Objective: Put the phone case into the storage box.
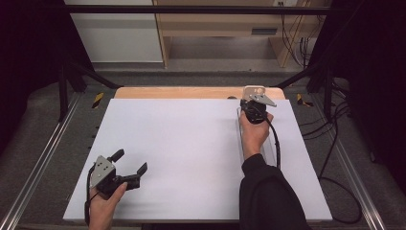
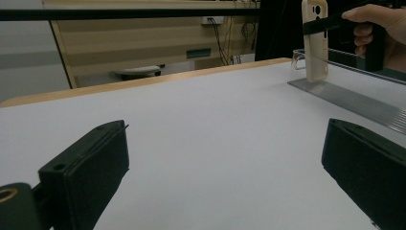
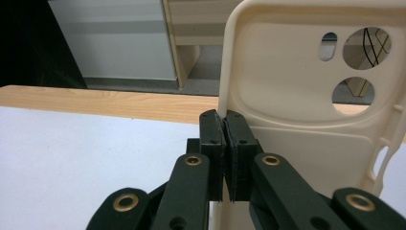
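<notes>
Pinching phone case edge (upright) between jaws

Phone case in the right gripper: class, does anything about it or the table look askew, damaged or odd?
Nothing stands out. The cream phone case looks whole and stands upright, pinched at one edge by the right gripper over the clear tray at the table's far right. The left gripper rests open near the front left.

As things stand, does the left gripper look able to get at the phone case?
Probably yes. The left gripper is open and empty, with bare white table between it and the cream phone case. But the right gripper is shut on the case's edge, so only its free side is open.
</notes>
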A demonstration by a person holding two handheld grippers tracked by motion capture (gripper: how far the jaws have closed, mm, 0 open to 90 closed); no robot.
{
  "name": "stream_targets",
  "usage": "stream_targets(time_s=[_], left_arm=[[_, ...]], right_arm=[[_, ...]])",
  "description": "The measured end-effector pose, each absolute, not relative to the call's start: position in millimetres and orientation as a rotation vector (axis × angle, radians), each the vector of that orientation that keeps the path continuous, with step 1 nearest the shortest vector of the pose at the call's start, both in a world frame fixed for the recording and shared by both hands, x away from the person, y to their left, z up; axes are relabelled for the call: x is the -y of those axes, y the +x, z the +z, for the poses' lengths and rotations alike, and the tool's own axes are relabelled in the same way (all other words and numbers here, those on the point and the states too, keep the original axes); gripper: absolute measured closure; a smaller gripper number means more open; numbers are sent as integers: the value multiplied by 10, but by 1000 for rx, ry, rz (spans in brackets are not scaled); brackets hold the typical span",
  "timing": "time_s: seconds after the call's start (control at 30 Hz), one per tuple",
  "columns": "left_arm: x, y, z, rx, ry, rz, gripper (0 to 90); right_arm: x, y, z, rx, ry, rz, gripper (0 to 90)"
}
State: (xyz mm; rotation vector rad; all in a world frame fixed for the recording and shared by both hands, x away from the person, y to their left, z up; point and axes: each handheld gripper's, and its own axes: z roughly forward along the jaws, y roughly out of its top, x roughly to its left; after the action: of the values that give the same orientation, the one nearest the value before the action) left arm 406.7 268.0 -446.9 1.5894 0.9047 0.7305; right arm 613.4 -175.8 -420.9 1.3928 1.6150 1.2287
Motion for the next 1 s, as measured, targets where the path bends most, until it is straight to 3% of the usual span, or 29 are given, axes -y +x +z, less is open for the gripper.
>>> stream_targets(time_s=[1.0], left_arm=[[-2654, 4064, -4472, -888, 1596, 717, 18]], right_arm=[[1727, 6165, -4270, -1613, 1374, 1227, 874]])
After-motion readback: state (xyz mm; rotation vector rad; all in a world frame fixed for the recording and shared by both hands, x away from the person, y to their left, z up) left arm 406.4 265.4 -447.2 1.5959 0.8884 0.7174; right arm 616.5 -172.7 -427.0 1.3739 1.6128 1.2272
